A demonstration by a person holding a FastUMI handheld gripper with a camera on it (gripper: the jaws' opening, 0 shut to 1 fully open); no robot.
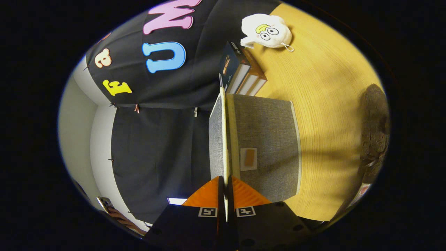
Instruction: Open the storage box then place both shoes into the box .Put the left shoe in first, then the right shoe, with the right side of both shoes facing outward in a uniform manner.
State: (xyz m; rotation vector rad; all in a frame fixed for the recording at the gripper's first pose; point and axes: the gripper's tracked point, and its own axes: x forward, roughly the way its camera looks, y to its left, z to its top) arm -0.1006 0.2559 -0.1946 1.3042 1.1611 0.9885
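Wooden tabletop (327, 104) spans 12 to 4 o'clock, broad bare stretch between the box and a dark shoe (375, 129) at 3 o'clock by the far edge. Grey fabric storage box (268, 139) sits centre, just ahead of the fingers; its lid (216, 139) is lifted, thin edge running straight from the tips. Stacked books (242, 69) touch the box at 12 o'clock; white plush toy (266, 31) beyond, apart. Tool (225, 181) clenched on the lid edge.

Warm-lit wooden tabletop (324, 104) at right of frame, black cloth wall (153, 146) at centre left, pale plain wall (75, 125) at far left.
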